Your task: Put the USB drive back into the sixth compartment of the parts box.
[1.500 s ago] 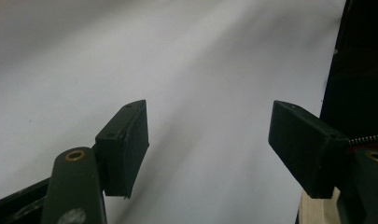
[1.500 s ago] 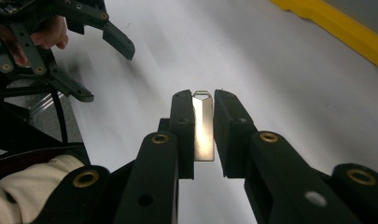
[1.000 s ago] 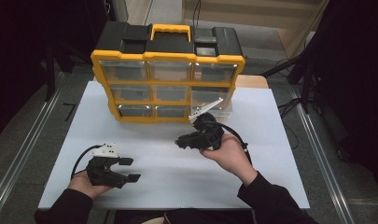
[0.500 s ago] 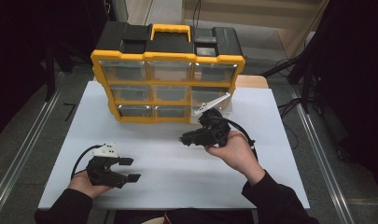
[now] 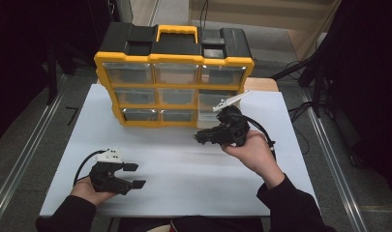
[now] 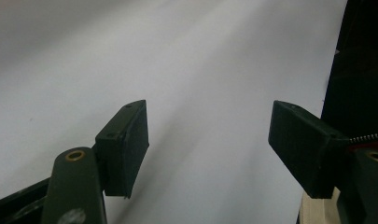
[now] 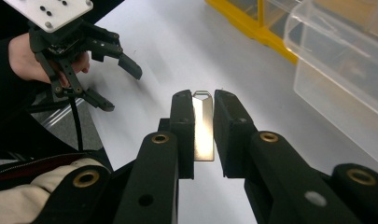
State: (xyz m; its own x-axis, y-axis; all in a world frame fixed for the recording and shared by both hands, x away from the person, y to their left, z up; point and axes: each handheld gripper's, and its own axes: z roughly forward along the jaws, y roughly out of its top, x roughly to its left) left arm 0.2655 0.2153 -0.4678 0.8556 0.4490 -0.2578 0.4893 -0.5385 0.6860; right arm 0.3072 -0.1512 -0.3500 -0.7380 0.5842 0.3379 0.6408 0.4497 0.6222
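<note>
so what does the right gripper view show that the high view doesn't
Right gripper view: a thin metal plate clamped between the right gripper fingers, and a clear drawer pulled out close by.

High view: the whole yellow organizer with its black top and handle, plus both forearms.

Both: the white table and the left gripper, open, resting near its edge.

This looks like a lab or workshop recording station: a white table [image 5: 184,159] holds a yellow-and-black parts organiser [image 5: 174,77] with clear drawers, metal rails [image 5: 19,169] flank it, cables [image 5: 305,108] trail on the grey floor, and dark curtains surround everything.
</note>
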